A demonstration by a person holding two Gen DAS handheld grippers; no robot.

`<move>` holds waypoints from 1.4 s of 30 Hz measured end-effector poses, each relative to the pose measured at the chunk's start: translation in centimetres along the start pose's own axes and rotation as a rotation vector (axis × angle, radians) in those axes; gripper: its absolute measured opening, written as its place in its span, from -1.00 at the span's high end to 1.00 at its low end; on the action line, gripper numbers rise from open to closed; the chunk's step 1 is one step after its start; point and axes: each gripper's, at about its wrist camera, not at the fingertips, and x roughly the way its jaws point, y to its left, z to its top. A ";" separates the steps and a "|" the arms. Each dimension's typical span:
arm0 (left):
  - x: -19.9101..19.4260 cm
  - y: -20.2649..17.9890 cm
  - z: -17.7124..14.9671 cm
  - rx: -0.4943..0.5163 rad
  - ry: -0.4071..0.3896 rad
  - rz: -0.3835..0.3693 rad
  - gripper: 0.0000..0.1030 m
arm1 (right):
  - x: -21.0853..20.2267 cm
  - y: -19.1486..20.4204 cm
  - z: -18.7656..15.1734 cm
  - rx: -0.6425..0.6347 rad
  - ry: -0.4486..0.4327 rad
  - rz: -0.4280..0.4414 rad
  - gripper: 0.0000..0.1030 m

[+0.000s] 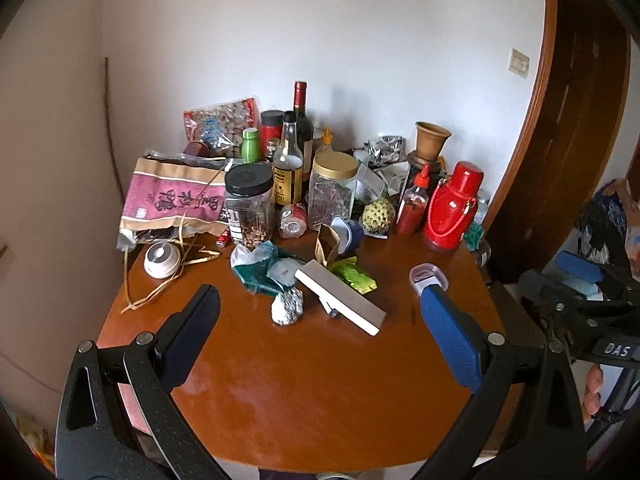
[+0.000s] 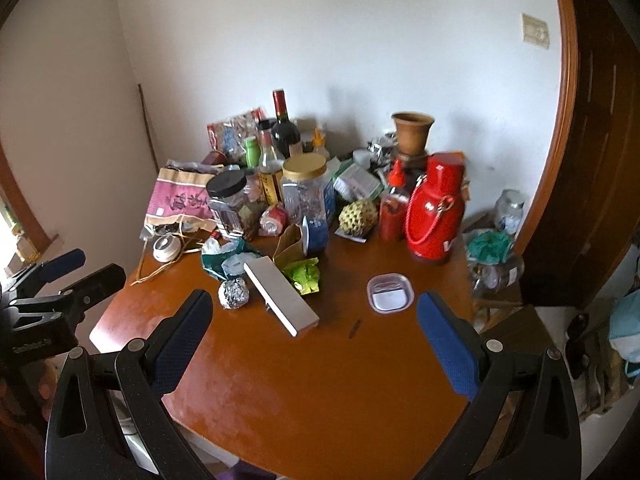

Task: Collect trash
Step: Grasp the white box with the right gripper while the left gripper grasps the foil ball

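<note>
Hovering above the near edge of the wooden table point(image 1: 320, 380), both grippers are held back from the clutter, presumably so that the whole spread can be surveyed before anything is reached for. The left gripper point(image 1: 320, 312) is seen with its fingers wide apart and nothing between them; the right gripper point(image 2: 316, 312) is likewise spread and empty.

The trash is gathered just ahead of the fingertips. A crumpled foil ball point(image 1: 287, 307) lies almost midway between the left gripper's fingers, slightly beyond their tips, and close past the tip of the right gripper's left finger. Beyond it, a torn teal-and-white wrapper point(image 1: 260, 268) and a crushed green wrapper point(image 1: 354, 278) are spread either side of a long grey-and-white block point(image 1: 340, 300), which rests tilted across the gap between the fingers. An opened brown carton point(image 1: 328, 248) and a blue cup on its side point(image 1: 348, 234) lie farther out.

A small clear tray point(image 2: 390, 293) sits just off the tip of the right gripper's right finger — well placed for that side.

Jars, bottles and a red flask point(image 1: 450, 208) are packed against the far wall, probably kept items pushed aside, while loose scraps were left in the open front.

The foil ball is judged the easiest first pick — compact, free-standing, and already nearly centred between the left gripper's spread fingers.
</note>
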 end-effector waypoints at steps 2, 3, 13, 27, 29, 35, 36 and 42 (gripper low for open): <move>2.0 1.4 0.8 0.014 0.037 -0.033 -0.95 | 2.2 0.7 0.3 0.012 0.046 -0.020 -0.97; 2.9 2.0 1.2 0.021 0.053 -0.046 -0.95 | 3.3 0.9 0.4 0.018 0.070 -0.033 -0.97; 13.7 7.1 0.4 0.038 0.243 -0.039 -0.95 | 15.7 1.5 -1.1 0.080 0.316 0.019 -0.97; 21.8 8.9 -4.0 0.016 0.445 -0.053 -0.95 | 28.3 1.2 -2.8 0.060 0.597 0.196 -0.95; 22.5 8.7 -4.4 0.019 0.460 -0.061 -0.95 | 28.8 1.3 -2.9 0.060 0.616 0.227 -0.88; 23.9 8.4 -4.7 0.025 0.493 -0.077 -0.95 | 28.7 2.0 -3.3 0.047 0.616 0.302 -0.26; 24.1 8.5 -4.8 0.021 0.498 -0.079 -0.95 | 28.6 2.1 -3.4 0.044 0.615 0.307 -0.22; 24.8 8.8 -4.8 0.013 0.515 -0.084 -0.95 | 26.8 2.0 -4.0 0.069 0.580 0.301 -0.03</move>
